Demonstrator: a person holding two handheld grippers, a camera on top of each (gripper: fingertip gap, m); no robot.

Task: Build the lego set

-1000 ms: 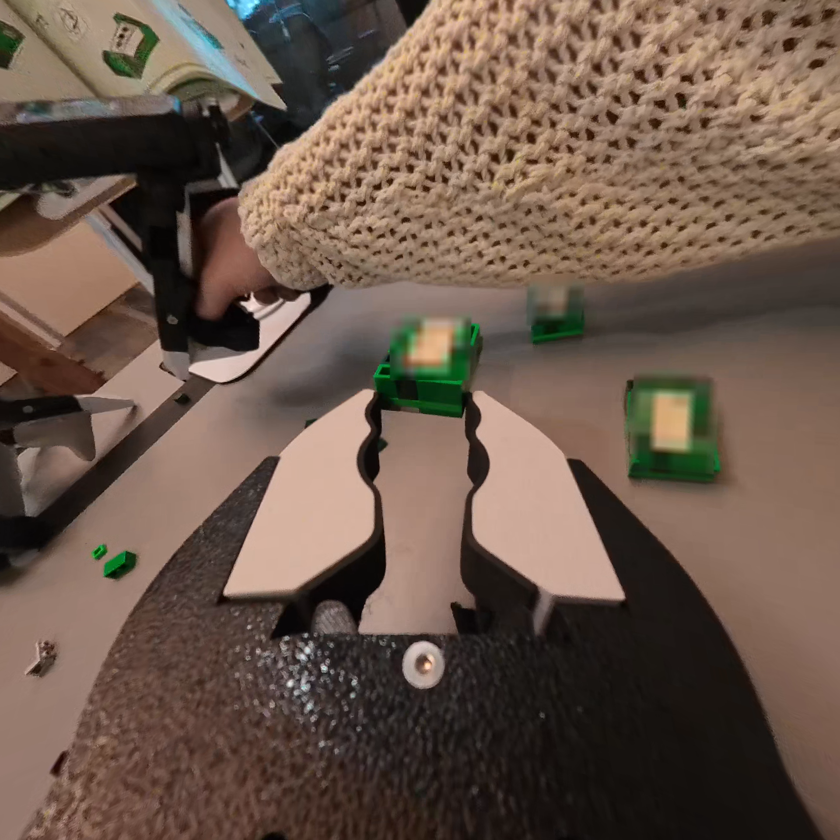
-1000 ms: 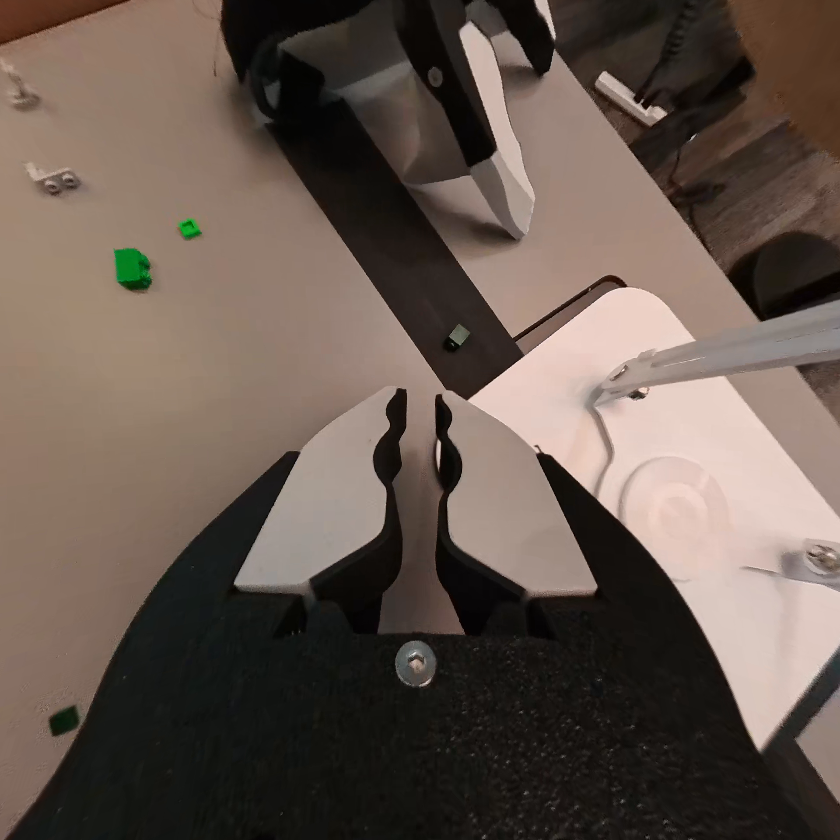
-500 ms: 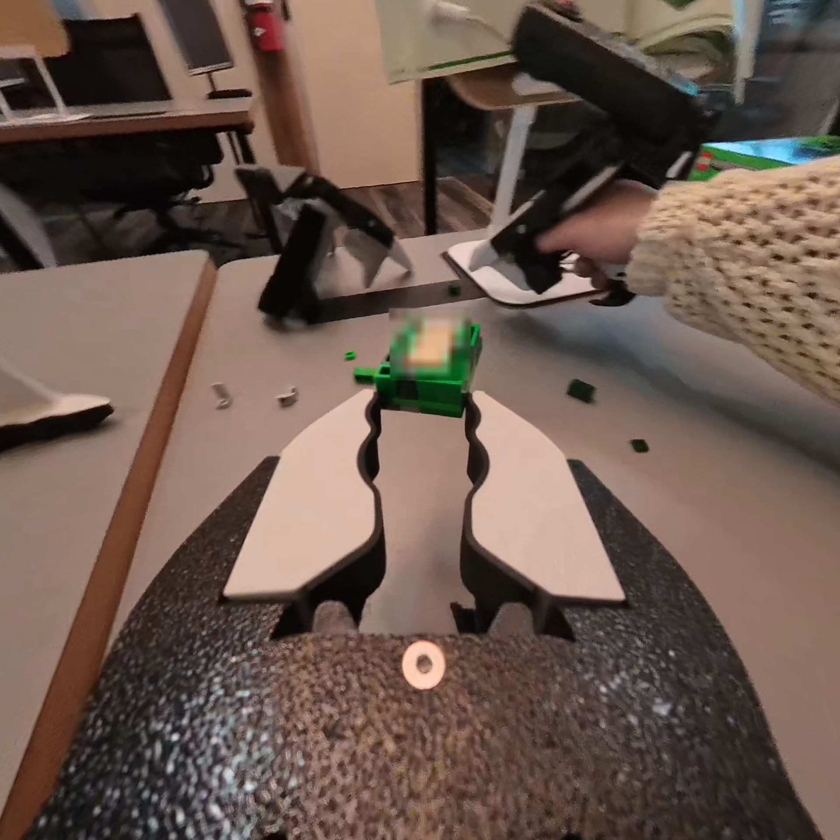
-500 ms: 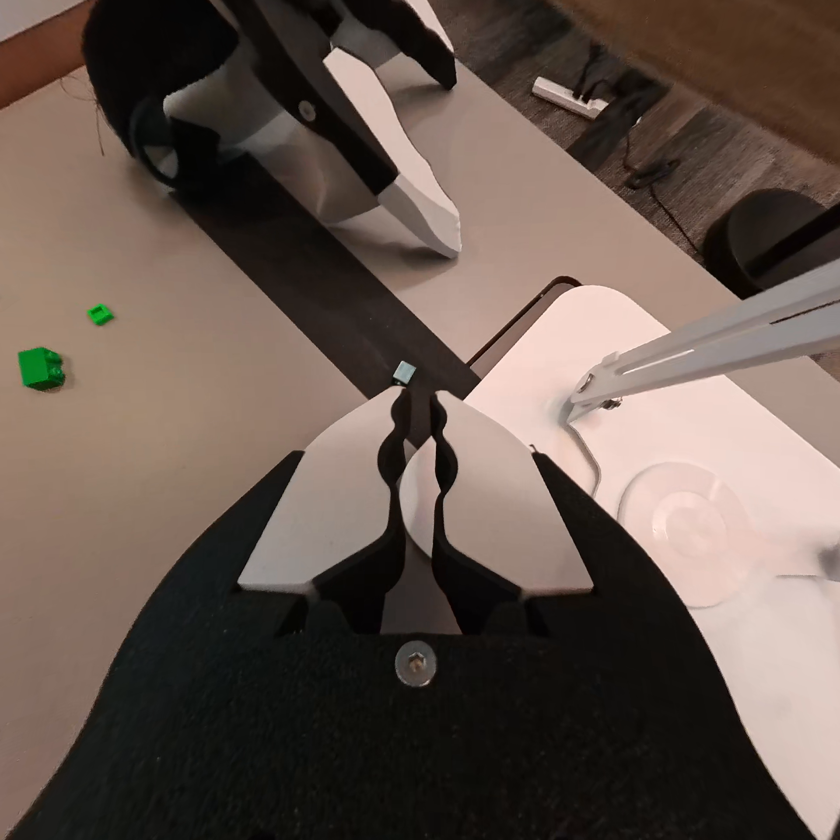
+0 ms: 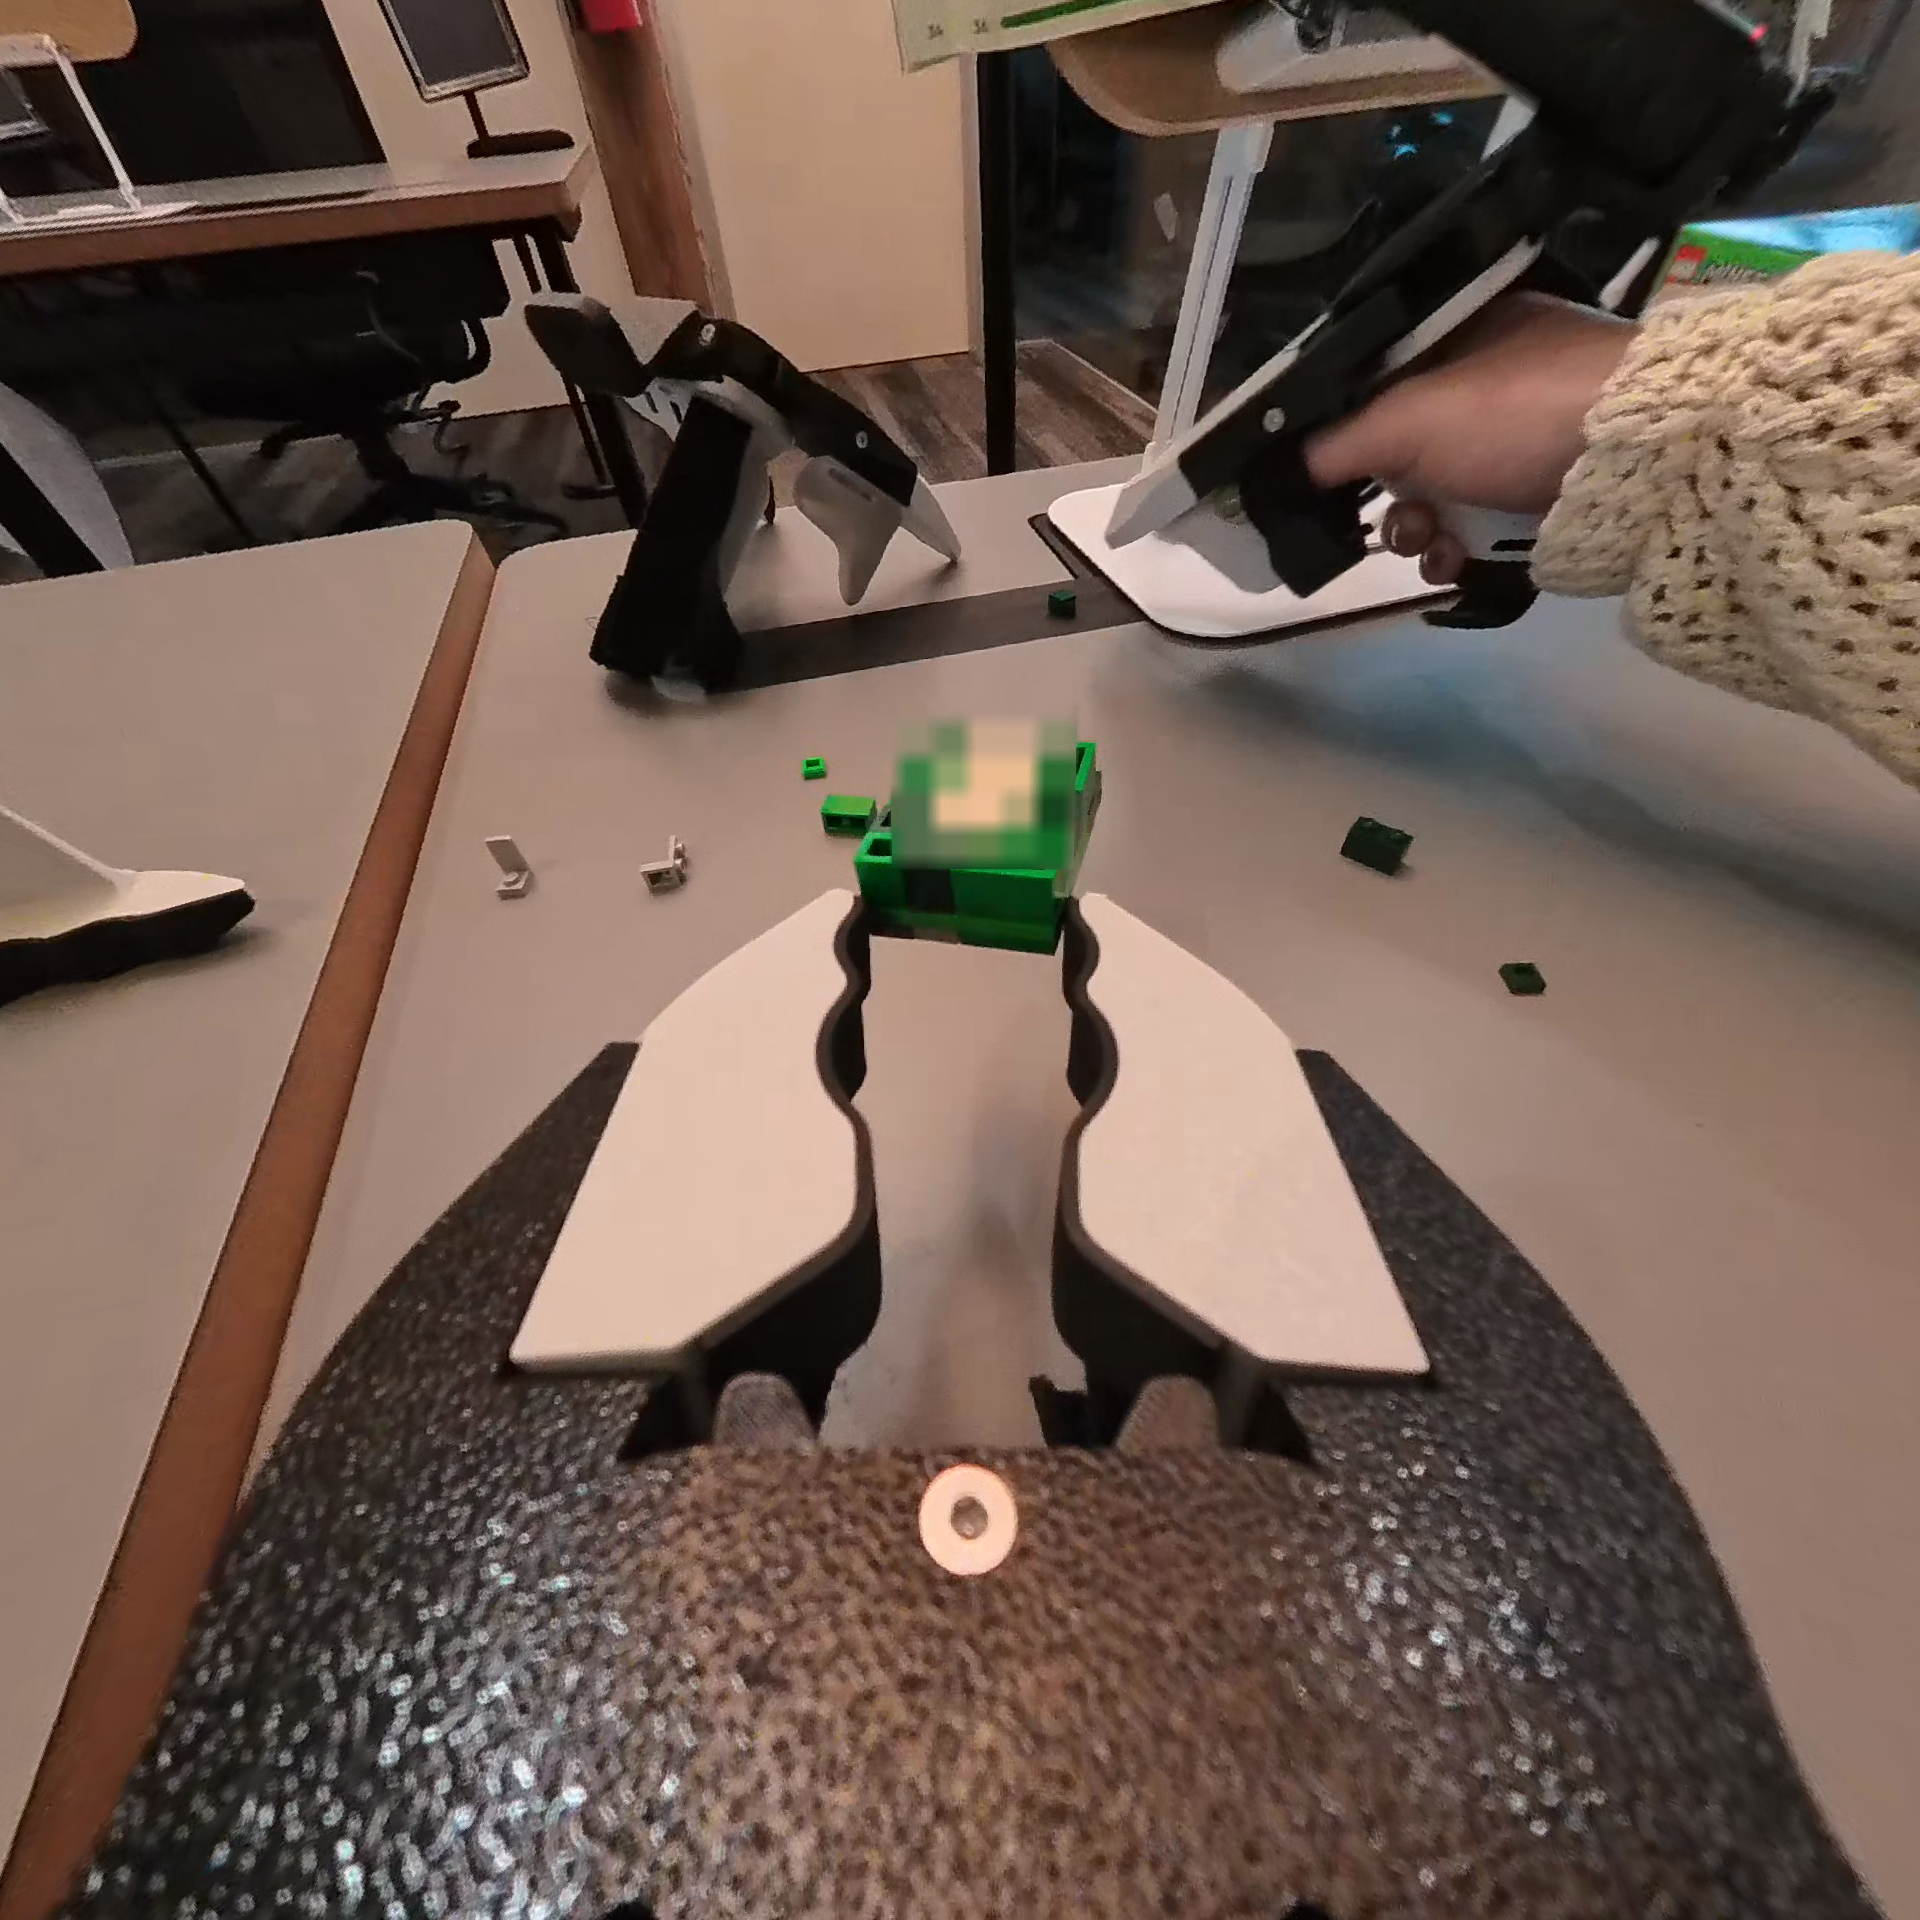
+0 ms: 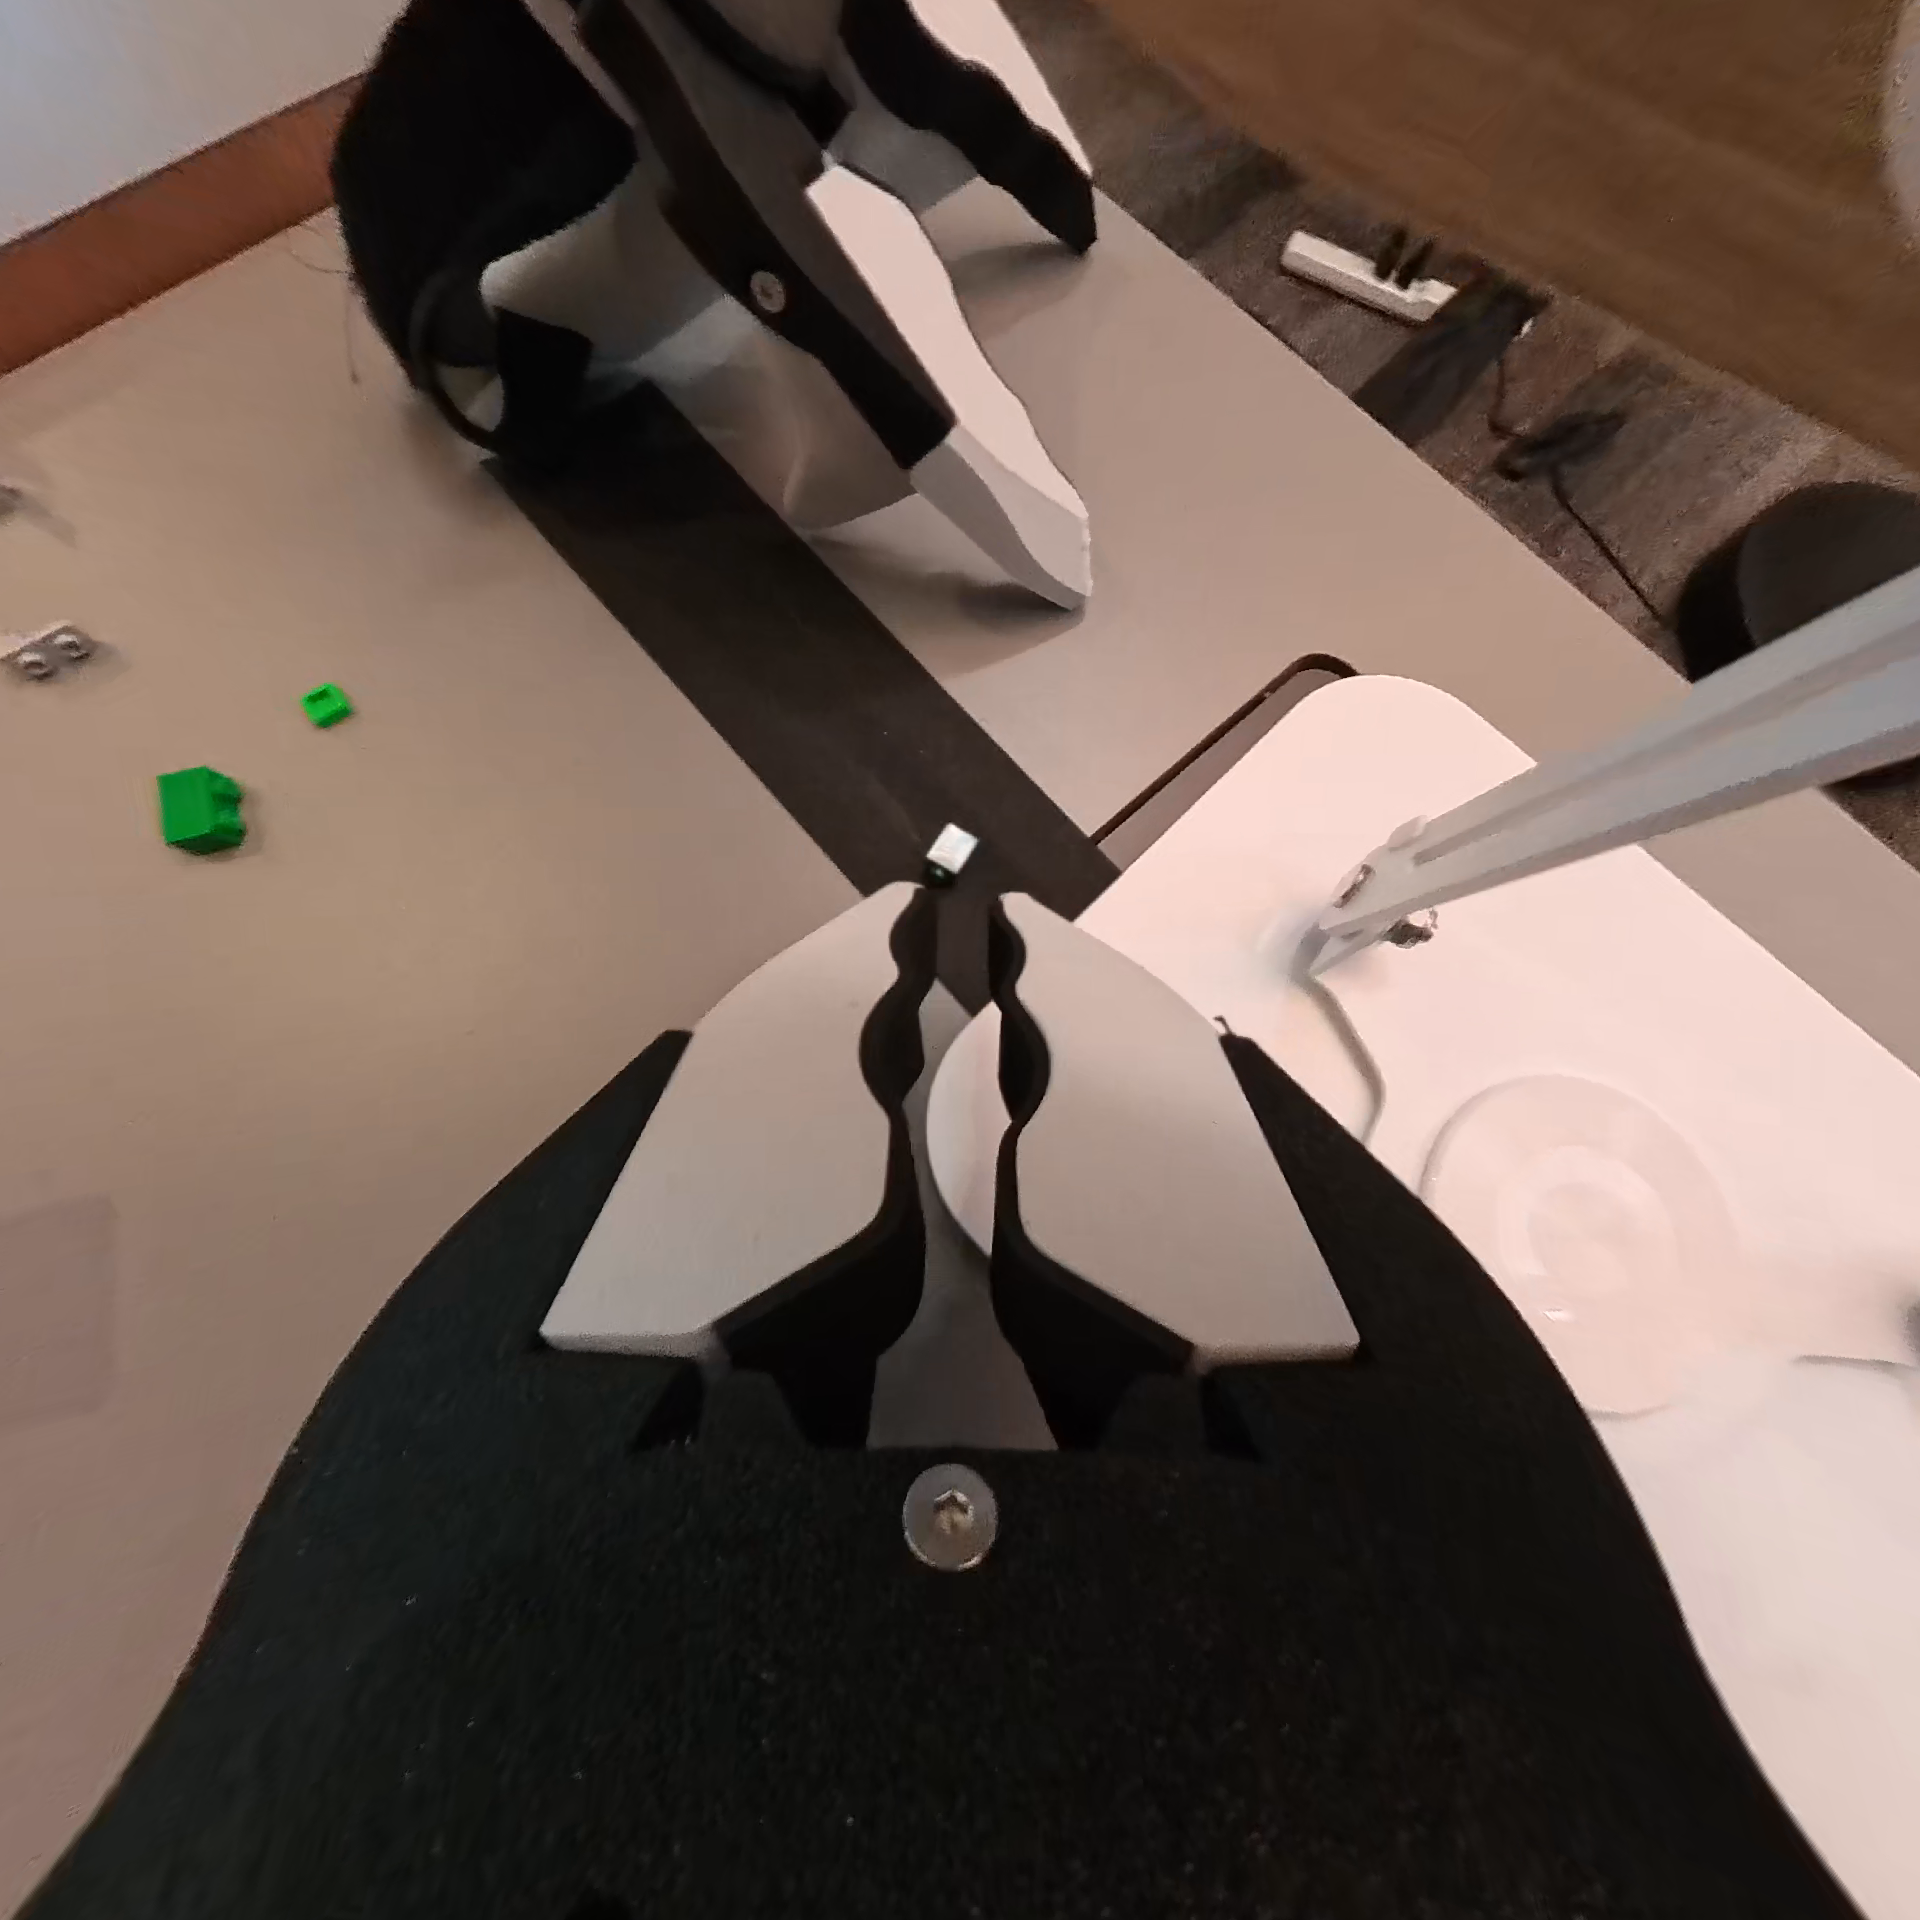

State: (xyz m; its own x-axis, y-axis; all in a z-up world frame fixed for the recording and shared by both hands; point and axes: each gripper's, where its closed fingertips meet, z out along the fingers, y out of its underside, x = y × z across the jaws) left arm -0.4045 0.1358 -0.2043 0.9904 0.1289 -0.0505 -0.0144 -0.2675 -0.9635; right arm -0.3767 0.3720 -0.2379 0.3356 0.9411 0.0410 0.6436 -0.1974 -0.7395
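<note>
Grey tabletop (image 5: 1558, 1195), office desks behind; left gripper (image 5: 961, 914) pinches the green lego build (image 5: 966, 894); right gripper (image 6: 958, 904) narrow, tiny piece (image 6: 949, 854) just beyond its tips.

A lego build (image 5: 966, 883) sits between the tips of the left tool (image 5: 961, 925). Loose bricks (image 5: 847, 812) lie on the worktop (image 5: 1351, 1039) behind and to its right. The right tool (image 6: 956, 914) points at a small brick (image 6: 949, 854) on a strip (image 6: 790, 665), with a stand base (image 6: 1455, 997) to its right.
</note>
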